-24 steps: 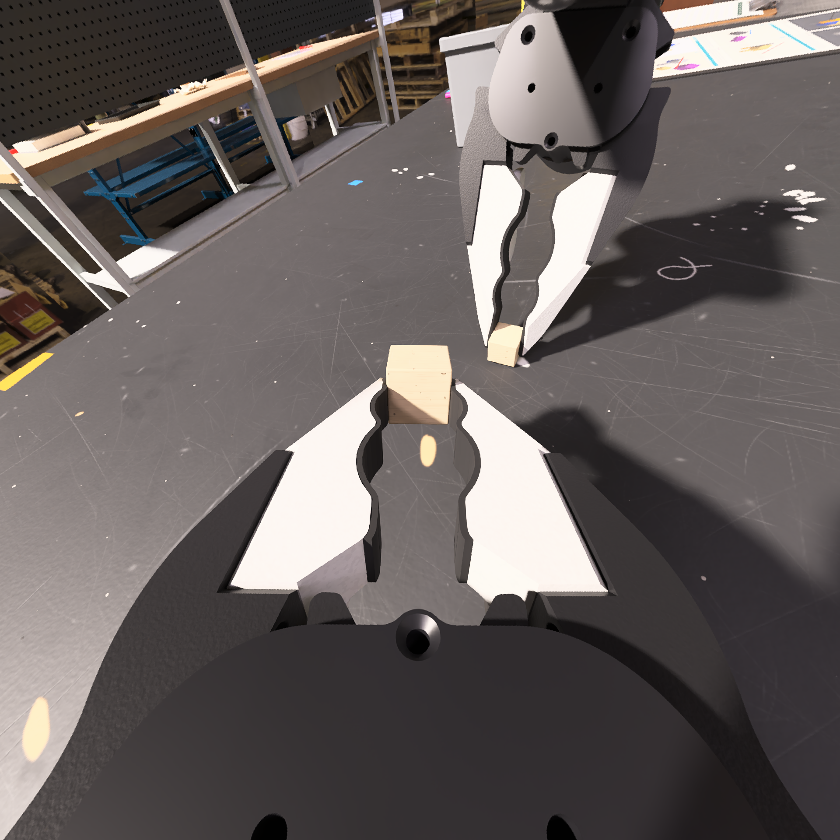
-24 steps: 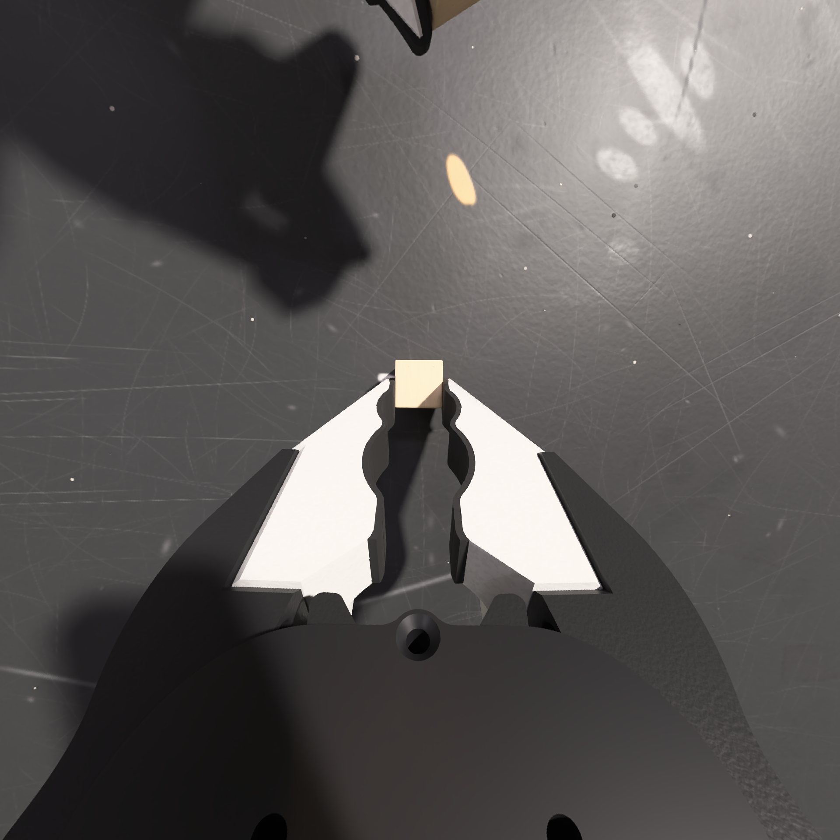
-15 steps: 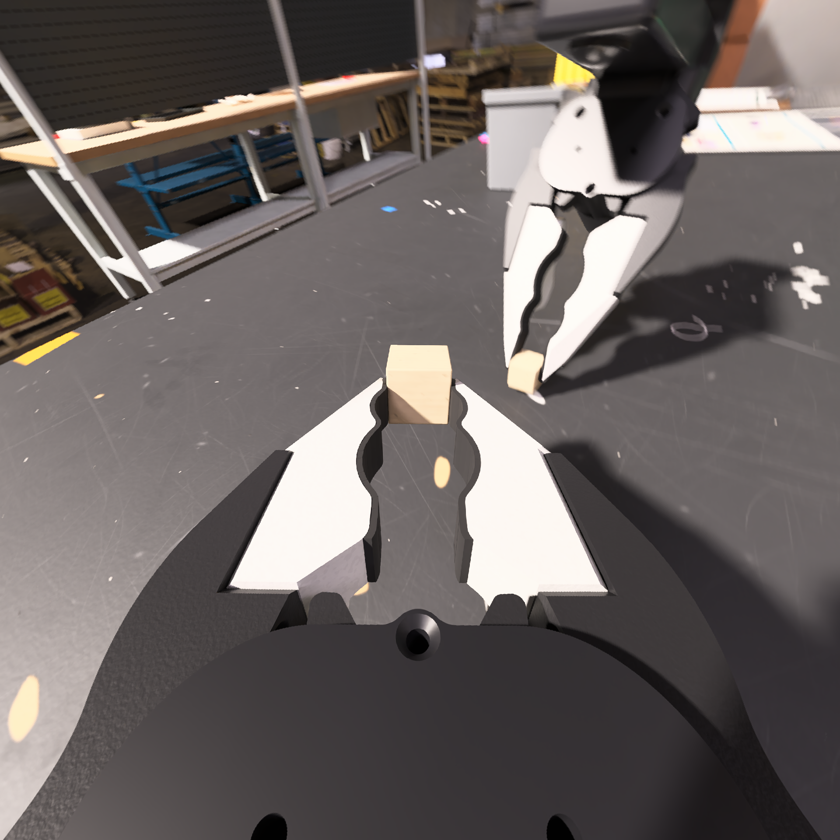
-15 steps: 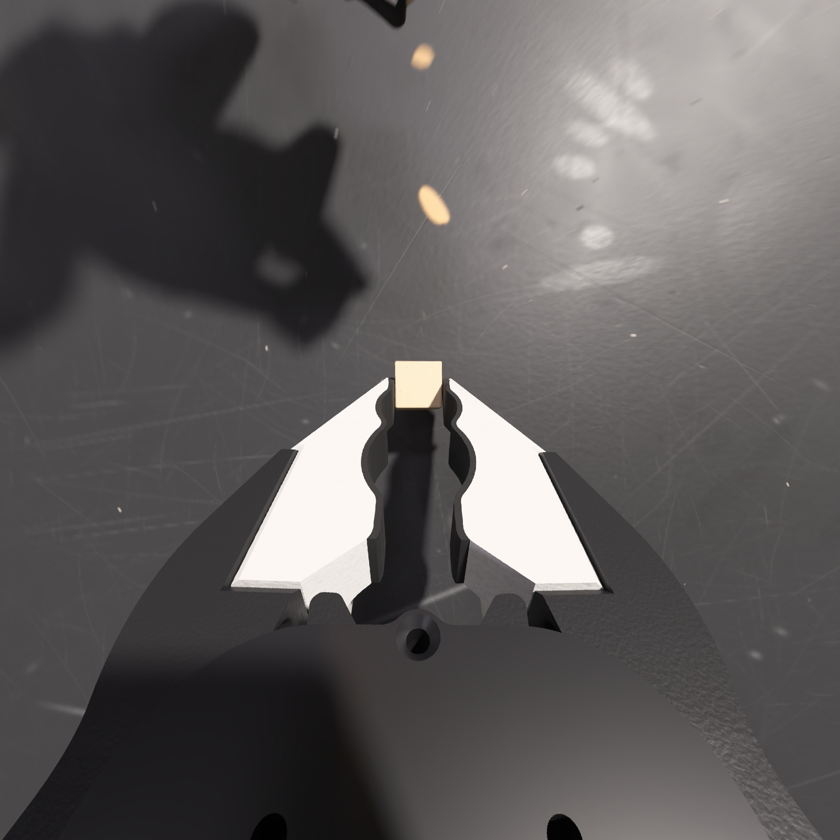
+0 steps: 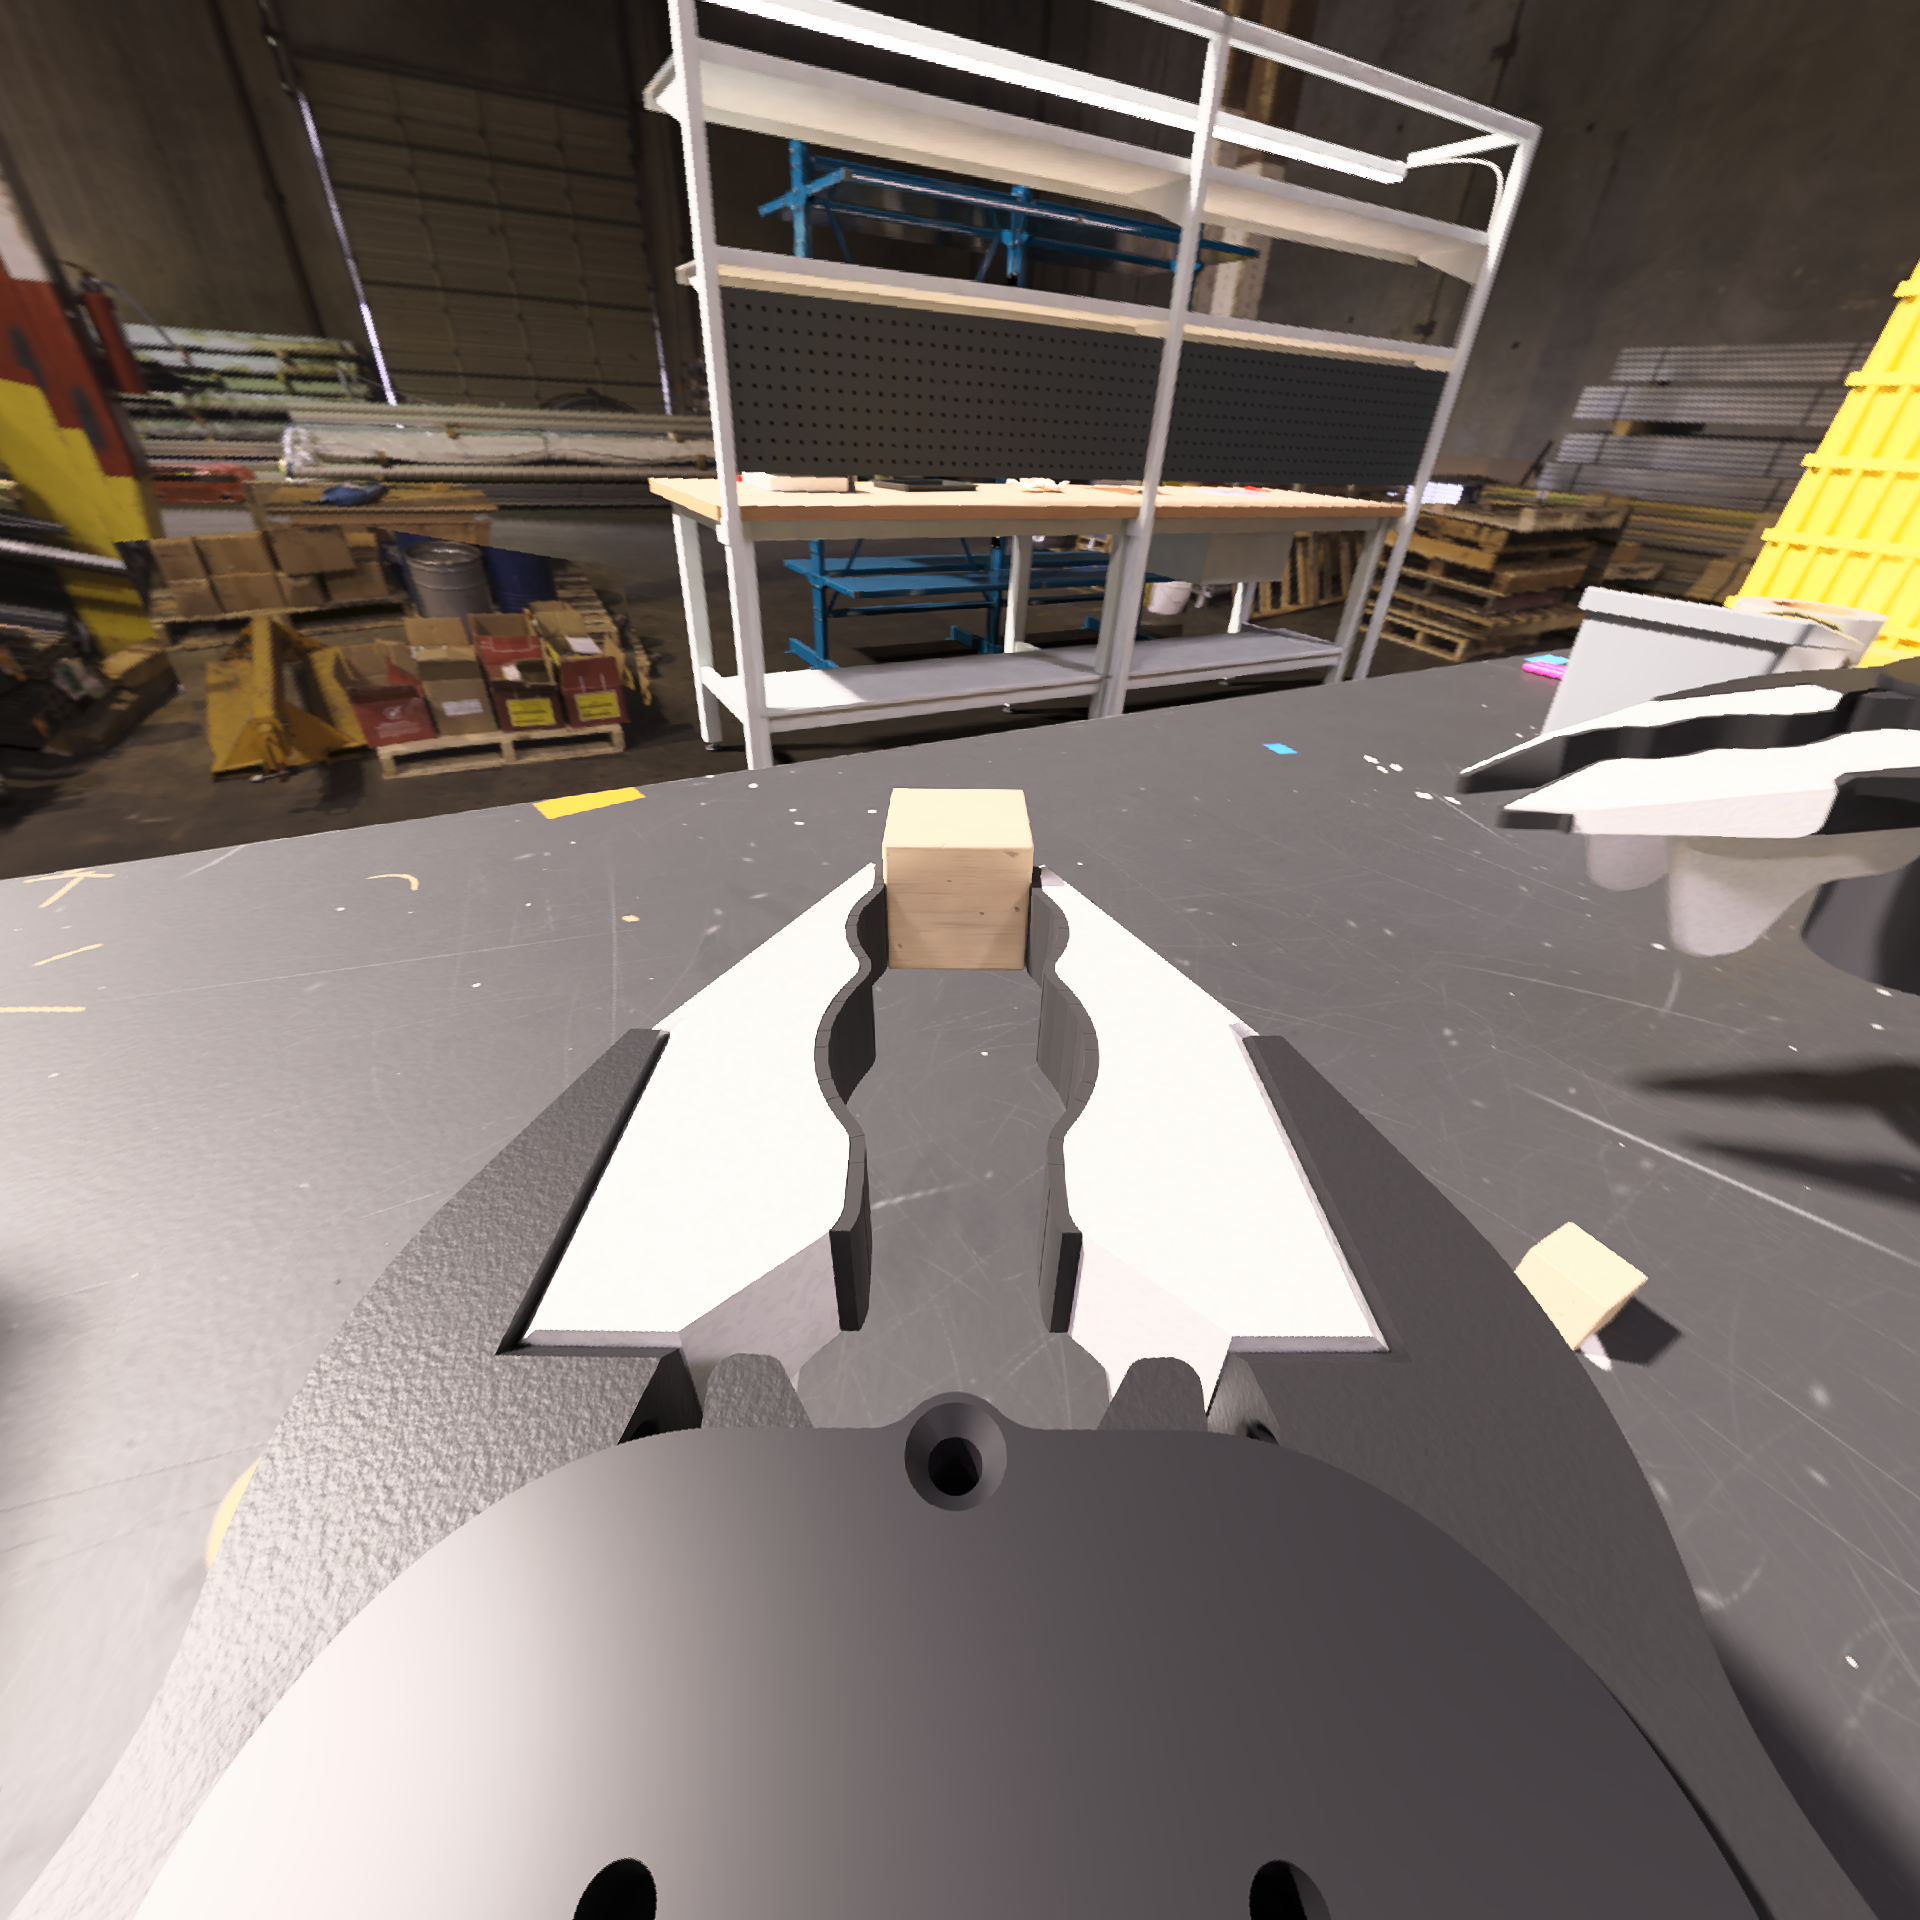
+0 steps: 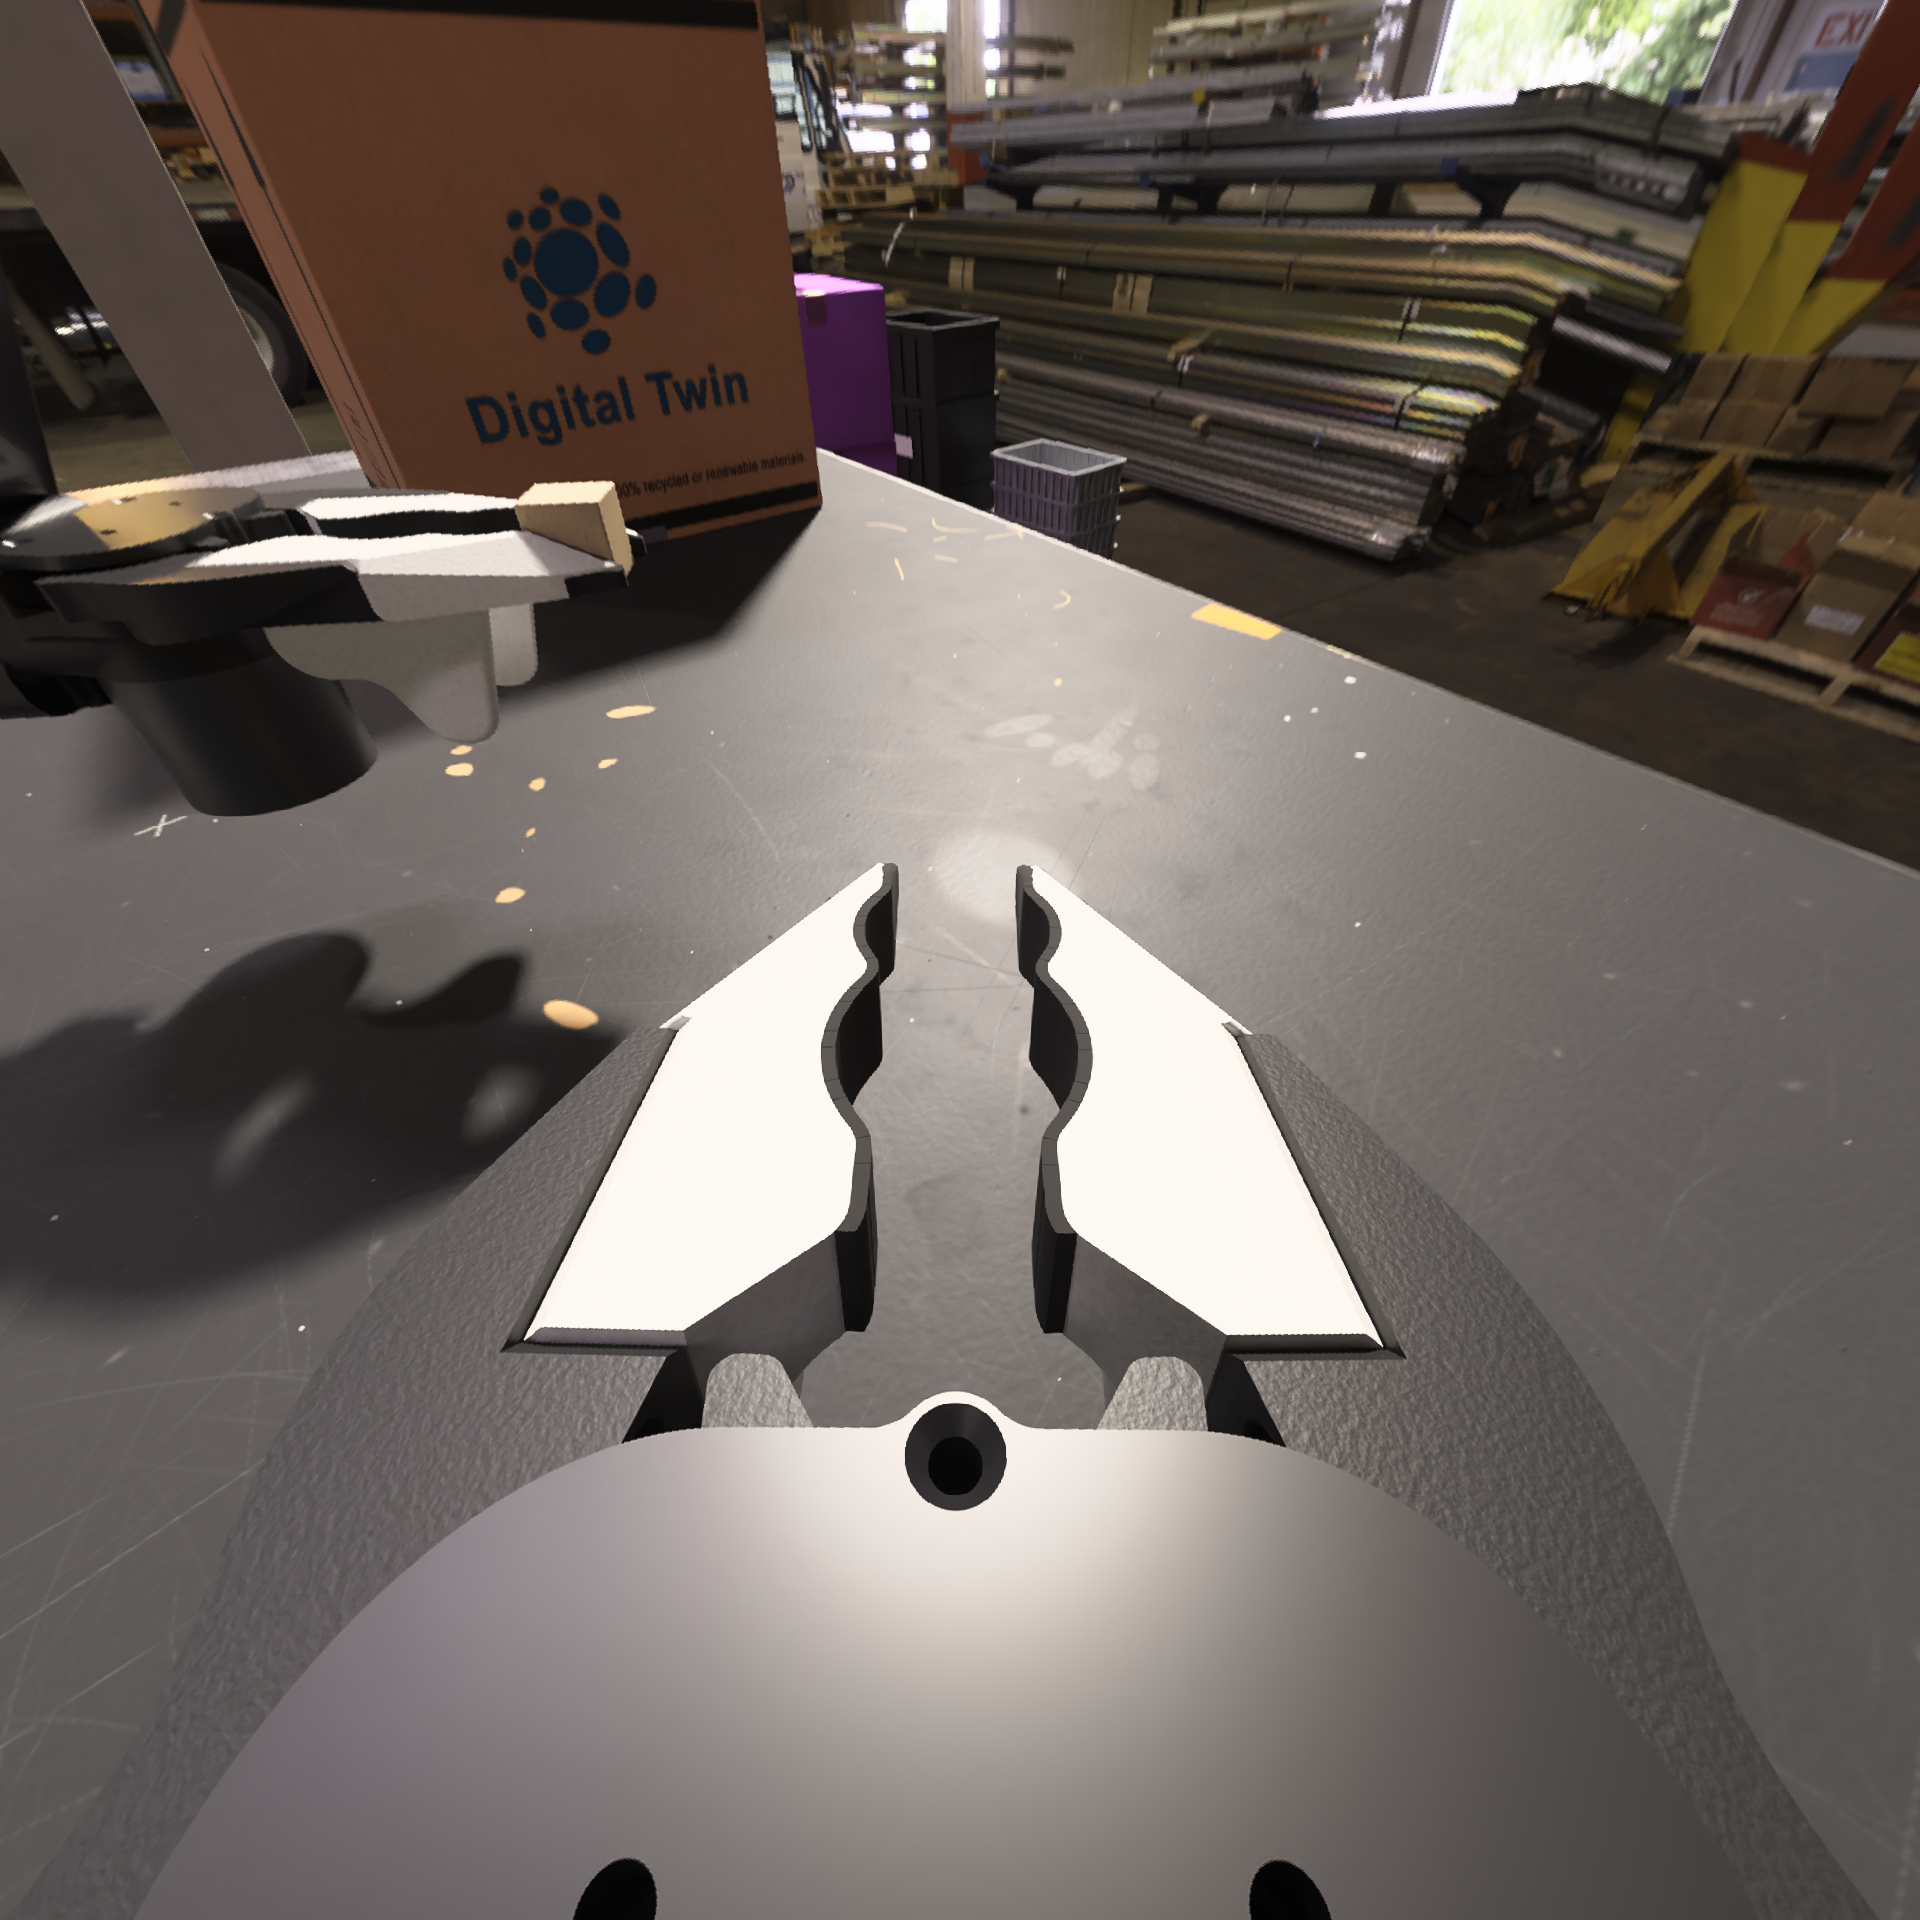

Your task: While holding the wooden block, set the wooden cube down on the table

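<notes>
My left gripper (image 5: 956, 883) is shut on the wooden block (image 5: 956, 920), a pale cube-shaped piece held at the fingertips above the dark grey table (image 5: 416, 1039). The smaller wooden cube (image 5: 1579, 1286) lies free on the table to the right of that gripper, tilted on a corner or edge. My right gripper (image 6: 956, 883) is open and empty, level above the table. It also shows at the right edge of the left wrist view (image 5: 1491, 795). The right wrist view shows the left gripper (image 6: 613, 540) holding the block (image 6: 569, 514) at far left.
A brown cardboard box (image 6: 520, 260) stands on the table behind the left gripper. A grey box (image 5: 1662, 655) sits at the far right. The table's edge (image 5: 416, 831) runs ahead, with a white workbench (image 5: 1039, 504) beyond it.
The right gripper has opened, let go of the small cube and risen from pointing down to level. The cube now lies on the table. The left gripper tilted up, still holding the block.
</notes>
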